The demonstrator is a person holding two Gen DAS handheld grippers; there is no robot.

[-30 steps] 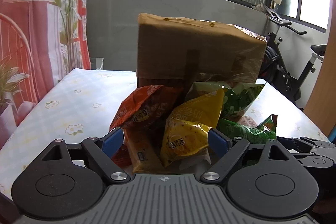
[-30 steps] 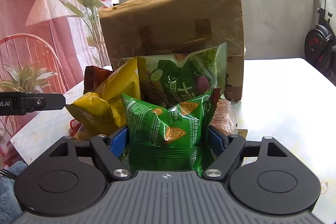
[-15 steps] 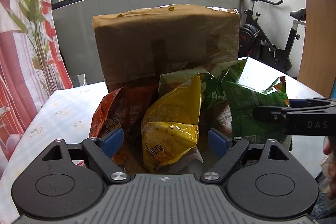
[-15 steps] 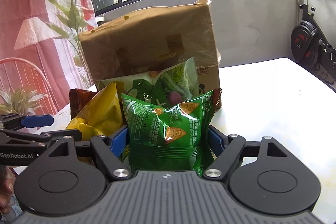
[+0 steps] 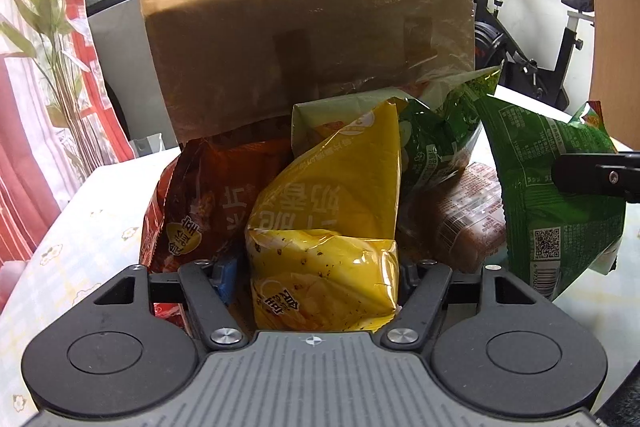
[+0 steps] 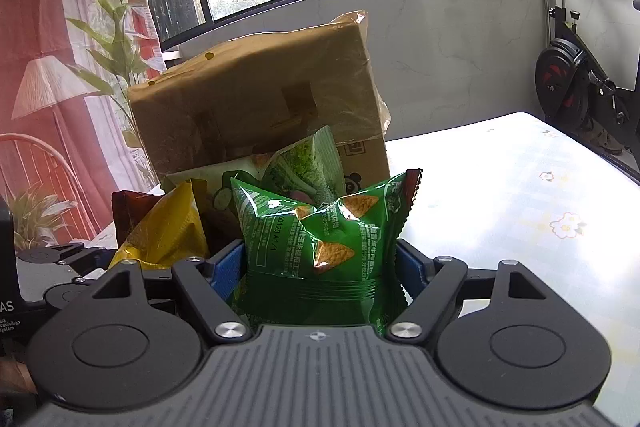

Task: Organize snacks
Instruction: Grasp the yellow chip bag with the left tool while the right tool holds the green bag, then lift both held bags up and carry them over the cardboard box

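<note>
Left claw point(image 5: 316, 277): jaws have just been closing, with the yellow chip bag point(image 5: 332, 227) between them. Its lower end fills the gap and the right pad is hidden behind the foil. The blue left pad point(image 5: 226, 277) shows just beside the bag's edge; whether it presses cannot be told.

Just left of this claw, an orange-brown bag point(image 5: 208, 203) leans against the yellow one. Ahead and right, a pale green bag point(image 5: 436, 143) stands on end, with a reddish packet point(image 5: 468, 215) lying low beneath it. Behind all of them rises a cardboard box point(image 5: 308, 39) wrapped in clear film.

Right claw point(image 6: 322, 267): clamped on a green corn-chip bag point(image 6: 320, 239), blue pads pressing both its sides, bag upright between the jaws. From the left wrist view the same bag point(image 5: 552, 199) hangs at far right, clear of the pile, with a black finger of the right claw across it.

Left of the right claw sit the yellow bag and part of the other claw's body. Ahead is the pale green bag, then the box. To its right lies bare floral tablecloth point(image 6: 520, 195). An exercise bike point(image 6: 576, 83) stands beyond the table's far edge.
</note>
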